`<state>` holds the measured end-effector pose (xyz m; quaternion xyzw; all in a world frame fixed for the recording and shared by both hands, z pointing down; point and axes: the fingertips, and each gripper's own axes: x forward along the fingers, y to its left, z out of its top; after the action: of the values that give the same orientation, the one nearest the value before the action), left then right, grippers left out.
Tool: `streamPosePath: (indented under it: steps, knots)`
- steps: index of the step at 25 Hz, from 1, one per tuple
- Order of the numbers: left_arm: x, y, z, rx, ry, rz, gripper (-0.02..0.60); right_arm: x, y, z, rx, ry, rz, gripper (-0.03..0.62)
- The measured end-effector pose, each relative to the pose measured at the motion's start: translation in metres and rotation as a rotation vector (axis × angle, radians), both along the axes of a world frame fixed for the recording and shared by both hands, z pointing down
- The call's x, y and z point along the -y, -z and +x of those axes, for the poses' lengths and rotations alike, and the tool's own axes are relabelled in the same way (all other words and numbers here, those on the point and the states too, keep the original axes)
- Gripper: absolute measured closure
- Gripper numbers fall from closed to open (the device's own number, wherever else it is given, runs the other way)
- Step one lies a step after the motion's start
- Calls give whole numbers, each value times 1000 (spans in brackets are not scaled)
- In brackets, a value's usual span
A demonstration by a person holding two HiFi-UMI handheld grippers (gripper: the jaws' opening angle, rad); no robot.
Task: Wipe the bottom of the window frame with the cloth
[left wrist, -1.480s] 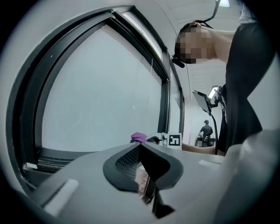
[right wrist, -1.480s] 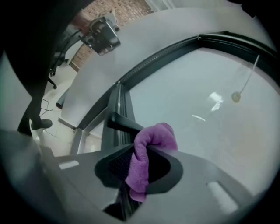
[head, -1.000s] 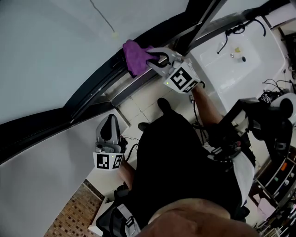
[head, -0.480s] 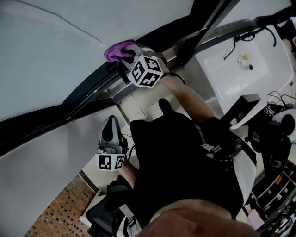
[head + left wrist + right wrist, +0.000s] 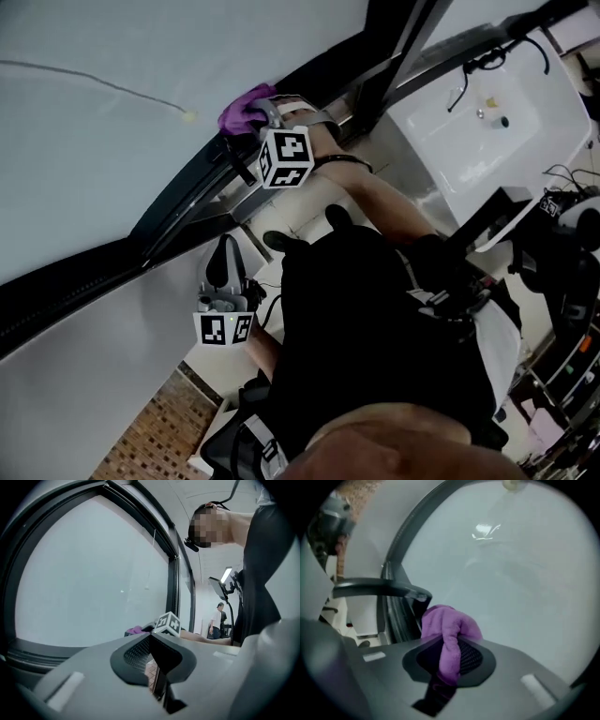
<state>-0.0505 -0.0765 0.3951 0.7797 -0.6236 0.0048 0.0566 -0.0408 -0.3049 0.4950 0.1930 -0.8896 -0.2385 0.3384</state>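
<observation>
The right gripper [image 5: 449,656] is clamped on a purple cloth [image 5: 449,625] at the bottom of the window frame [image 5: 178,192] – the fabric is pinched between the two jaws and bunches up above them in a soft knot. In the head view the cloth sits against the dark lower rail of the frame, just under the pale glass [image 5: 112,122], with the gripper's marker cube [image 5: 284,157] on the room side of the rail and the person's bare forearm [image 5: 375,192] running back from it.

The left gripper [image 5: 151,644] hangs well below the frame, near the person's hip and above brown floor tiles [image 5: 150,422]. Its jaws meet at the tips and hold nothing; only a thin slit lower down between the pads shows the floor. From that gripper's view the cloth and the marker cube appear beside the frame's lower rail, and a person in a white top [image 5: 216,620] stands far off beyond the frame's upright.

A white sink [image 5: 487,122] lies to the right of the frame – apart from both grippers.
</observation>
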Motion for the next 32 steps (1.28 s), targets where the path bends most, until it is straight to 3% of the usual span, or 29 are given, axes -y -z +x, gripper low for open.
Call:
streamPosePath:
  steps: [3, 9, 18, 24, 29, 32]
  knots:
    - [4, 7, 2, 3, -30, 19, 580, 1, -10, -10, -62, 22, -24, 540]
    - [11, -1, 1, -25, -59, 12, 580, 13, -14, 7, -79, -3, -4, 539]
    - [16, -6, 3, -45, -69, 22, 580, 125, -22, 144, -208, -319, 49, 539]
    - [19, -6, 10, -46, -78, 25, 580, 176, -25, 211, -307, -521, 86, 539]
    - [22, -2, 15, -40, -92, 35, 580, 189, -23, 227, -472, -628, 214, 539]
    - [20, 1, 15, -38, -89, 39, 580, 192, -23, 228, -457, -639, 210, 539]
